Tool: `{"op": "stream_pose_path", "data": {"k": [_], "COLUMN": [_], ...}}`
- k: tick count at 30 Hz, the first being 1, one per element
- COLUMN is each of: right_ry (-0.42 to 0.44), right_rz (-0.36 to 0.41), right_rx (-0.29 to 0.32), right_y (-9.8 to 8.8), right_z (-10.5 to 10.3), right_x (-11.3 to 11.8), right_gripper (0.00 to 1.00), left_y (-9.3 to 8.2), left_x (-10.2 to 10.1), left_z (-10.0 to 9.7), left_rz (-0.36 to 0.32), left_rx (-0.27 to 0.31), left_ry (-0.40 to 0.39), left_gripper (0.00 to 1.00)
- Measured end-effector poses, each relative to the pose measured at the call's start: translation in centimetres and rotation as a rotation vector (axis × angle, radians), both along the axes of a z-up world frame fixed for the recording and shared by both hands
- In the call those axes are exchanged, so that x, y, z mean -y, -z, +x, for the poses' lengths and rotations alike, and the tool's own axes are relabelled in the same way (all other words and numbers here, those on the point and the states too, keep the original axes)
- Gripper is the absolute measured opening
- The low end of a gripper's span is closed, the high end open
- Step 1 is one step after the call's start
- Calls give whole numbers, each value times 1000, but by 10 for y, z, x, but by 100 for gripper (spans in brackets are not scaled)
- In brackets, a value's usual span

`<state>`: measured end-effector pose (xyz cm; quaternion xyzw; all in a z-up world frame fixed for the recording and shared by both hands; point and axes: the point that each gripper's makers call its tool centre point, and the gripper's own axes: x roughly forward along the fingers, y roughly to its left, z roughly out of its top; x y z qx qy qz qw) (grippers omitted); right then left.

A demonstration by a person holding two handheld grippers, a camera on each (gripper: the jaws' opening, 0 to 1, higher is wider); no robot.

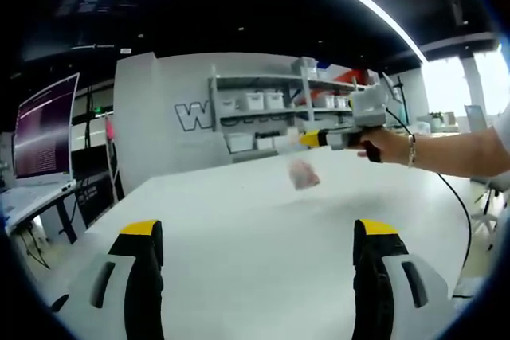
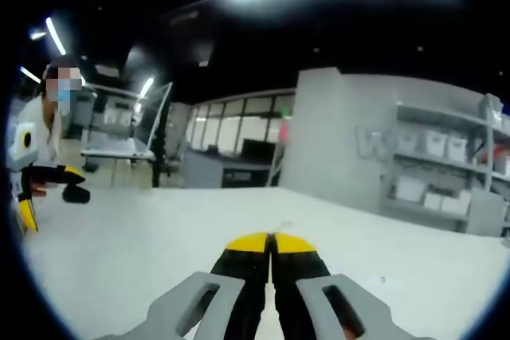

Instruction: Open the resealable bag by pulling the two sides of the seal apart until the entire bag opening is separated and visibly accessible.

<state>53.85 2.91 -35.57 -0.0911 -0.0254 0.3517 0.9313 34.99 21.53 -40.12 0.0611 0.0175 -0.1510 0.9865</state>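
Seen from the left gripper view, the left gripper is held wide open above the white bench, its two yellow-tipped black jaws standing far apart with nothing between them. Beyond the jaws, the resealable bag is seen hanging in the air above the bench: a small clear pouch with pale pinkish contents, blurred, its top edge drawn up toward the tips of the right gripper. That gripper is held out over the bench by a person's hand, a bracelet at the wrist, and a dark cable is trailed below the forearm. Whether the bag's seal is parted cannot be told at this range.

In the right gripper view, the right gripper is shown with its yellow tips pressed together, only a thin dark seam left between the jaws. A faint clear sliver is glimpsed just past the tips, too slight to be read with certainty; the grip on the bag's top edge is made out from the left gripper view. At the left edge of the right gripper view, the left gripper is seen held by a person in light clothing.

Behind the bench, a grey wall with shelving stacked with white bins is seen, and a monitor is lit at the left.
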Motion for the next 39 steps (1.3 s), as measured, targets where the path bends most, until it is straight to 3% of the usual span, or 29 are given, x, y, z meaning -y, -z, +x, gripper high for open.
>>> {"op": "stream_pose_path", "data": {"k": [39], "right_ry": [-19], "right_rz": [14], "right_rx": [20], "right_y": [0], "right_z": [-27], "right_x": [8], "right_gripper": [0], "left_y": [-4], "left_x": [3], "left_z": [-8], "left_rz": [2], "left_rx": [11], "left_ry": [6], "left_gripper": [97]}}
